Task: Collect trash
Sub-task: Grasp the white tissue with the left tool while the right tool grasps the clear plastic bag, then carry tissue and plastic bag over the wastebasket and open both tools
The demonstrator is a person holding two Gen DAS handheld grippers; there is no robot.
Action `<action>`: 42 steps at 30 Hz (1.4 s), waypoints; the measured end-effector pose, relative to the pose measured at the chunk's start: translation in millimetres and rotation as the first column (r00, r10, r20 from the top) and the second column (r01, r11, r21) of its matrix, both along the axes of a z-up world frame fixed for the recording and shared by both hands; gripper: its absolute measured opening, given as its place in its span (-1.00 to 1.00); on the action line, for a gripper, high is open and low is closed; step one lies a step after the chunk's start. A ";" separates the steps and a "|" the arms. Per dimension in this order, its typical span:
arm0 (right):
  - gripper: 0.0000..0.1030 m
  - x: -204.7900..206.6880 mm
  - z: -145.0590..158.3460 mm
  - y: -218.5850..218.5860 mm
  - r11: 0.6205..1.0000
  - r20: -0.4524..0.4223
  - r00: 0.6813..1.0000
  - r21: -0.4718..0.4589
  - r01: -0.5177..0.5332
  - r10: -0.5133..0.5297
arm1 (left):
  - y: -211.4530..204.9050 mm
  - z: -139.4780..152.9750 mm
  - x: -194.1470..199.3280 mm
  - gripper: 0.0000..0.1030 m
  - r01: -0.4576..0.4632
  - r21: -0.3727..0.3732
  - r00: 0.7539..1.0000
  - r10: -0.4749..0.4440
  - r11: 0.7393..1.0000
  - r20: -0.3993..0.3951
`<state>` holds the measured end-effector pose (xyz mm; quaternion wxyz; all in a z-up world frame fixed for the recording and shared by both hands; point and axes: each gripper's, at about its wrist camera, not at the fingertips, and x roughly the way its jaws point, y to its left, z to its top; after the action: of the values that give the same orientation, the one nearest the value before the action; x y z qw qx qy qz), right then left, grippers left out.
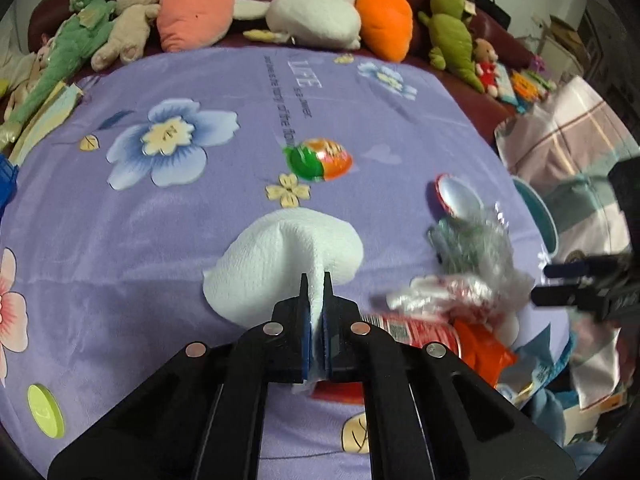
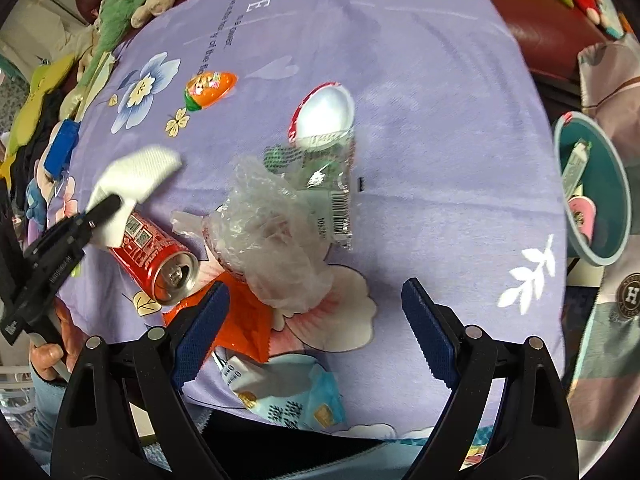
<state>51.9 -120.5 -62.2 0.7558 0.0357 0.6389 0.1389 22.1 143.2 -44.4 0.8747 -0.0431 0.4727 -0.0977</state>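
Note:
My left gripper [image 1: 316,280] is shut on a white paper towel [image 1: 276,264], whose edge is pinched between the blue pads above the purple flowered cloth [image 1: 180,208]. In the right wrist view the same gripper [image 2: 106,205] holds the towel [image 2: 136,176] beside a red drink can [image 2: 154,254] lying on its side. My right gripper [image 2: 316,300] stands open over a crumpled clear plastic bag [image 2: 276,240] and an orange wrapper [image 2: 240,320], touching neither. A clear wrapper with a barcode [image 2: 336,192], a red-rimmed white lid [image 2: 326,114] and an orange-green snack packet [image 2: 208,88] lie farther off.
A teal bin [image 2: 612,200] with trash inside stands off the bed's right side. Plush toys [image 1: 312,12] line the dark red headboard. A light blue snack bag [image 2: 296,400] lies at the near edge. A blue object [image 2: 60,148] sits at the left edge. A hand [image 2: 48,356] holds the left gripper.

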 end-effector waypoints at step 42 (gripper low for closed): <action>-0.61 13.0 78.0 -49.1 0.986 0.215 0.977 0.162 -0.033 -0.003 | -70.7 65.4 24.6 -0.91 0.055 -0.068 0.996 -0.049 0.996 0.080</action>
<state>64.9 -169.6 15.8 0.8138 0.0779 0.5402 0.1998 46.7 72.4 21.1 0.8877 -0.0575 0.4353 -0.1386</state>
